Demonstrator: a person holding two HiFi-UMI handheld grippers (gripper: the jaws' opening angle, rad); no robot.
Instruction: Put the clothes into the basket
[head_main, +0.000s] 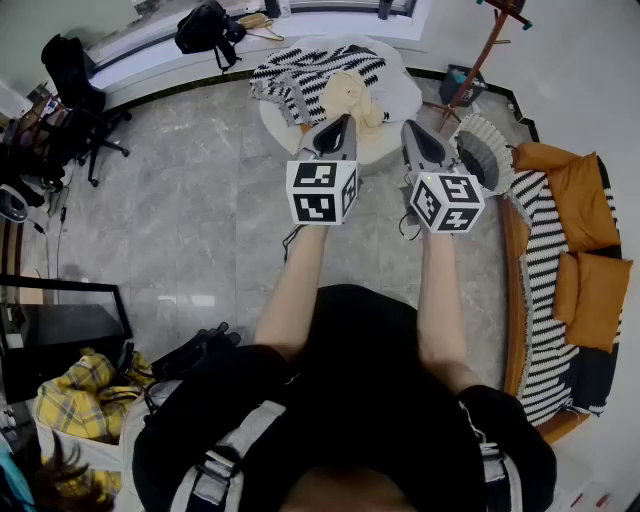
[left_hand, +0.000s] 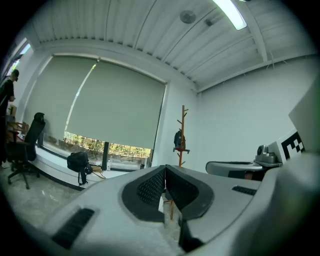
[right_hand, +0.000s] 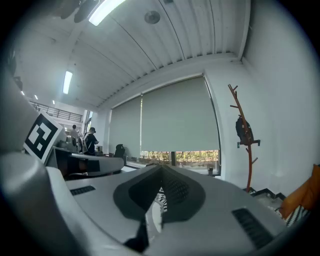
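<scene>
Left tongs (head_main: 346, 118): closed pad to pad with nothing between them, held level and pointing toward the far side.
Right tongs (head_main: 408, 126): also closed and empty, level, just right of the left pair.
Clothes: a cream garment (head_main: 352, 96) lies bunched at the near edge of the round white surface (head_main: 408, 92). A striped garment (head_main: 300, 72) is spread behind it, its long axis running left to right.
Basket (head_main: 484, 150): on the floor to the right of the surface, beside the right tongs.
Key relation: the clothes lie straight ahead of and below both tips. The left tongs look nearer the cream garment and the right tongs nearer the basket, so a pick probably means tipping down first.
Head view only: clothes, basket and both arms together.
Gripper views only: the closed pads up close. The left view (left_hand: 165, 168) shows a coat stand (left_hand: 183, 134), while the right (right_hand: 161, 168) shows a sliver of striped cloth under its tips.
</scene>
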